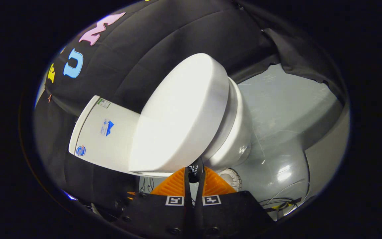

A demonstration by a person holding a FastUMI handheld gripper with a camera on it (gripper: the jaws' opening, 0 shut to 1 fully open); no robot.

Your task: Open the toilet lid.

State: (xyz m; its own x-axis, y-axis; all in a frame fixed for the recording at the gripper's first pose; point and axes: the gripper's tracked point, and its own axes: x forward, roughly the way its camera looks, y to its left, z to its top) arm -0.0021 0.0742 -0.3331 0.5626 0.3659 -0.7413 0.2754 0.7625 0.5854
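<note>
Hand-held gripper (pixel 194 172): fingers brought together, nothing clamped between them. Smooth white plastic toilet lid (pixel 181 113): seen lowered, just ahead of the fingertips.

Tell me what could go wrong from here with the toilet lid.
The claw looks nearly closed at the lid's rim, and whether it pinches the rim is unclear, so it may slip off.
The lid seems raised off the bowl; if the hold slips, it could drop back shut.
</note>
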